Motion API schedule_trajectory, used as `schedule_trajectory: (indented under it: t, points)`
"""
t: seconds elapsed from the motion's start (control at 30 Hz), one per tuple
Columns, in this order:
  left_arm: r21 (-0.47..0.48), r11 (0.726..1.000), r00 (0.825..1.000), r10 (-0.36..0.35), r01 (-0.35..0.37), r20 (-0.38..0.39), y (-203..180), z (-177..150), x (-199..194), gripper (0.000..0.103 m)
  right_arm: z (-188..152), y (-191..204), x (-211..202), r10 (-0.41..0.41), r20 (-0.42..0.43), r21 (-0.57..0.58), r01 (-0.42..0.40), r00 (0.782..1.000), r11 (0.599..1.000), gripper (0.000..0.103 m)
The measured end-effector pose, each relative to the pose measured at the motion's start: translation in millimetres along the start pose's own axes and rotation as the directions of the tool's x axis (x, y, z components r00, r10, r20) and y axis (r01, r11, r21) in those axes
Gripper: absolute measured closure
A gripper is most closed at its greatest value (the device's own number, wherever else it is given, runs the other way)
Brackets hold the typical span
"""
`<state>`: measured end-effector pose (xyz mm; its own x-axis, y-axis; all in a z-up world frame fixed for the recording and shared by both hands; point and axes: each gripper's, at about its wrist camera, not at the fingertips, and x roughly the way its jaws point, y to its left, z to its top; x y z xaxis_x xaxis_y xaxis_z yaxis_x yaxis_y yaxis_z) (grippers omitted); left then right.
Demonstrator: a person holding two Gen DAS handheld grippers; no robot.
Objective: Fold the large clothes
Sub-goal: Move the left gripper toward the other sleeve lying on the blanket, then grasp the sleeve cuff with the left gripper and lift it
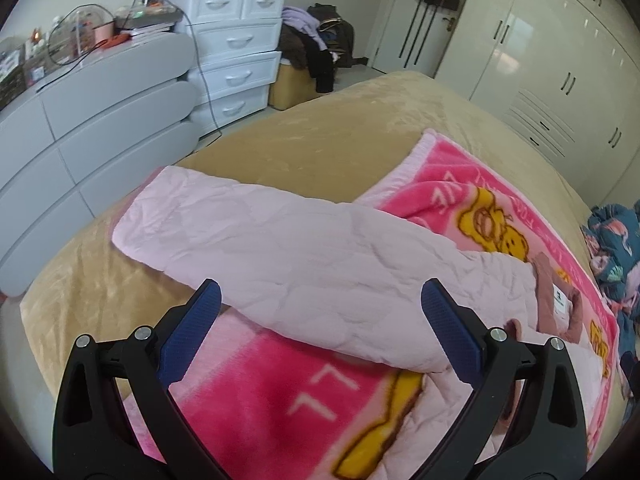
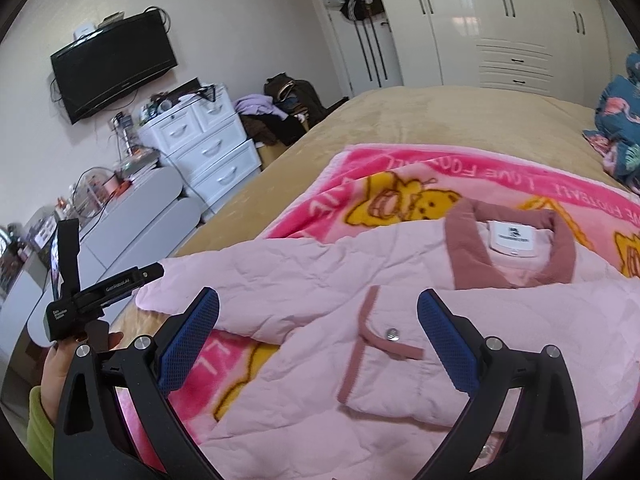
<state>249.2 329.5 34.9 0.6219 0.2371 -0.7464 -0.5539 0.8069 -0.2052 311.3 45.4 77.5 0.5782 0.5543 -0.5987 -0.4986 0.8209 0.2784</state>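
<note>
A pale pink quilted jacket [image 2: 400, 344] lies front up on a pink cartoon blanket [image 2: 420, 176] on the bed. Its dusty-pink collar [image 2: 464, 252] and white label face the far side. Its sleeve [image 1: 256, 248] stretches out to the left across the blanket [image 1: 256, 392] and the tan bedspread. My left gripper [image 1: 320, 300] is open and hovers just over the sleeve, holding nothing. My right gripper [image 2: 318, 308] is open above the jacket's chest pocket [image 2: 376, 360], holding nothing. The left gripper's body [image 2: 92, 300] shows at the left of the right wrist view.
The tan bedspread [image 1: 320, 136] covers the bed. A grey dresser [image 1: 80, 128] and white drawers [image 1: 236, 40] stand left of the bed, with a clothes pile [image 1: 316, 36] beyond. White wardrobes [image 2: 500, 20] line the far wall. A teal floral quilt [image 2: 620, 120] lies at the right.
</note>
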Motion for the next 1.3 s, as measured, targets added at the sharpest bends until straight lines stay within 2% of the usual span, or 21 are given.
schedule_trajectory:
  t: [0.43, 0.9, 1.13, 1.3]
  points:
    - [-0.097, 0.994, 0.999, 0.038, -0.040, -0.027, 41.9, 6.2, 15.7, 0.009, -1.3, 32.7, 38.6, 0.047, -0.055, -0.047, -0.049, 0.997, 0.998, 0.004]
    - [-0.214, 0.974, 0.992, 0.048, -0.073, -0.117, 83.8, 3.0, 55.5, 0.009, -12.9, 61.4, 84.6, 0.086, -0.139, -0.090, -0.099, 0.986, 0.991, 0.004]
    - [-0.295, 0.954, 0.985, 0.008, -0.059, -0.172, 103.6, -3.4, 78.4, 0.009, -22.0, 70.1, 102.4, 0.108, -0.179, -0.095, -0.126, 0.978, 0.988, 0.004]
    - [-0.397, 0.917, 0.977, -0.052, -0.036, -0.207, 120.6, -12.4, 96.4, 0.009, -25.6, 71.4, 107.1, 0.105, -0.189, -0.098, -0.125, 0.976, 0.987, 0.004]
